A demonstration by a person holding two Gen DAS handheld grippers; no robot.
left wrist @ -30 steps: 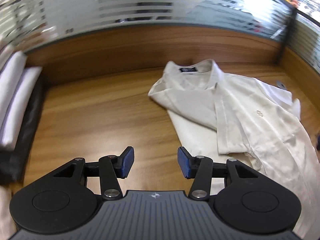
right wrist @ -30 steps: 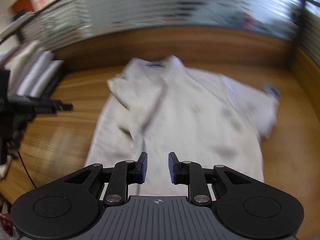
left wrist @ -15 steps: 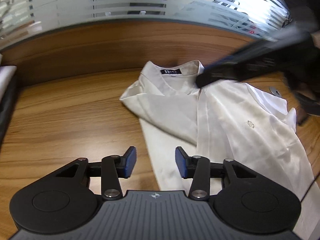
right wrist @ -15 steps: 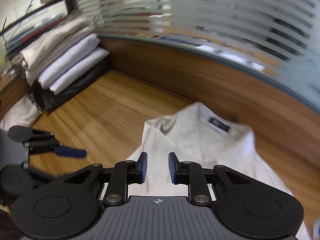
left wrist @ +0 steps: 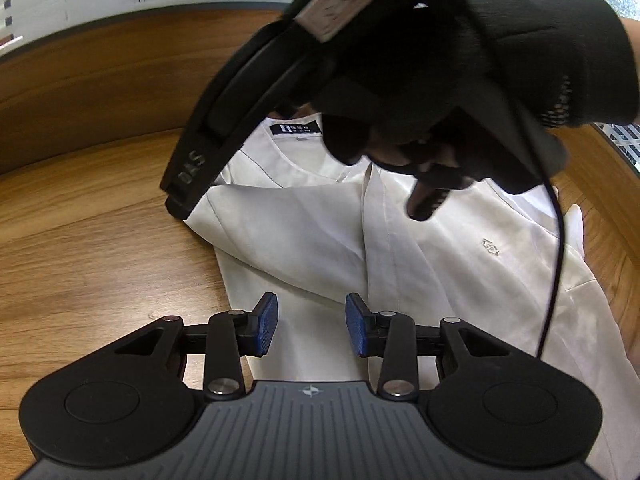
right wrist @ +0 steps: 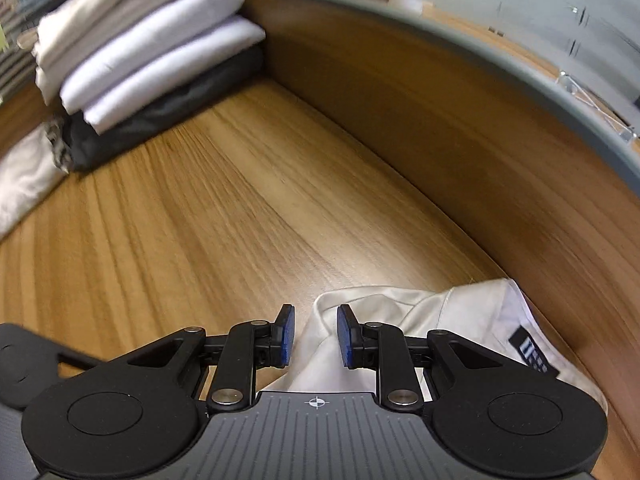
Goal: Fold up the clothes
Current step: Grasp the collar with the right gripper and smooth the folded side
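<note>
Our wood-grain counter [right wrist: 240,208] meets frosted glass [right wrist: 520,8]; a gloved hand [left wrist: 460,60] hides the cream shirt's [left wrist: 304,240] collar. Left gripper [left wrist: 311,328] closing, empty; right gripper [right wrist: 316,338] unclenched over the shirt's edge.

A brown wood-grain tabletop [right wrist: 248,216] carried everything, with a raised wooden back panel [right wrist: 460,152] of the same tone along its far edge. A cream-white short-sleeved shirt [left wrist: 304,240] lay spread directly on the wood, collar toward the panel, its dark neck label [left wrist: 297,128] facing up and 1 side folded in over the front. Well apart from it sat a stack of folded white and beige garments [right wrist: 144,44] on a folded black garment [right wrist: 160,120], with a pale crumpled cloth [right wrist: 24,184] just beside it.
</note>
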